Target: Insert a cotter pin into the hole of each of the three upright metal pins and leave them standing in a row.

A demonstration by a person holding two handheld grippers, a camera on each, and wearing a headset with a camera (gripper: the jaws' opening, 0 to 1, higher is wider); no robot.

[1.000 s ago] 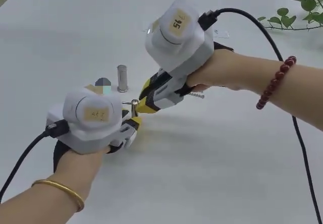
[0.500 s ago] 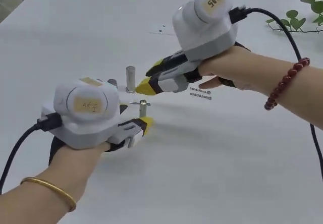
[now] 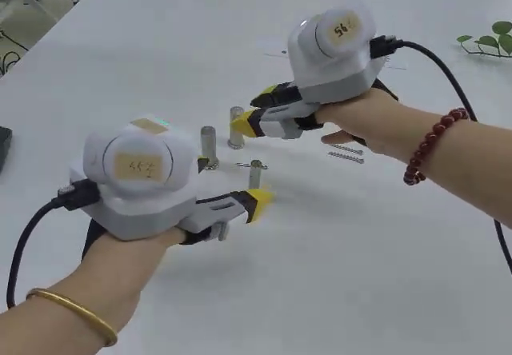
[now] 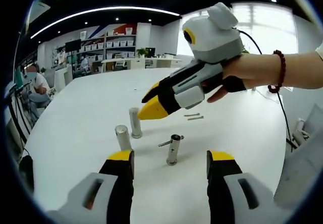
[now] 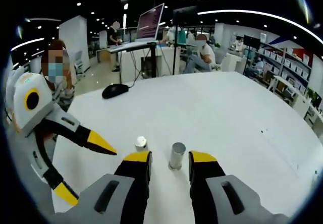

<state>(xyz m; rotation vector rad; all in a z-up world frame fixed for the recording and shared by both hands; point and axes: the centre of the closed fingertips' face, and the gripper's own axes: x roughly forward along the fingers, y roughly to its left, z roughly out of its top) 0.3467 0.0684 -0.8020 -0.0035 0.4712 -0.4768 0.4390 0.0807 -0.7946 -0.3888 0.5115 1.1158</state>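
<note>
Three upright metal pins stand close together on the white table [image 3: 360, 251]. The nearest pin [image 3: 255, 173] [image 4: 173, 149] has a cotter pin through its hole, sticking out to the side. Two bare pins [image 3: 208, 143] [image 3: 236, 127] stand behind it. My left gripper [image 3: 236, 183] [image 4: 170, 158] is open, its jaws wide apart just short of the pinned pin. My right gripper [image 3: 246, 123] [image 5: 169, 158] hovers open and empty next to the far bare pin [image 5: 176, 156], which lies between and beyond its jaws. Two loose cotter pins [image 3: 346, 153] [image 4: 193, 116] lie under the right hand.
A leafy sprig [image 3: 488, 41] lies at the table's far right edge. Both grippers trail black cables [image 3: 448, 83]. The right gripper view takes in an office behind the table, with seated people [image 5: 202, 52] and a dark mouse-like object [image 5: 115, 90] on the tabletop.
My right gripper has drawn up and back from the near pin, leaving the cotter pin in its hole. The left gripper has let go of that pin, which now stands free.
</note>
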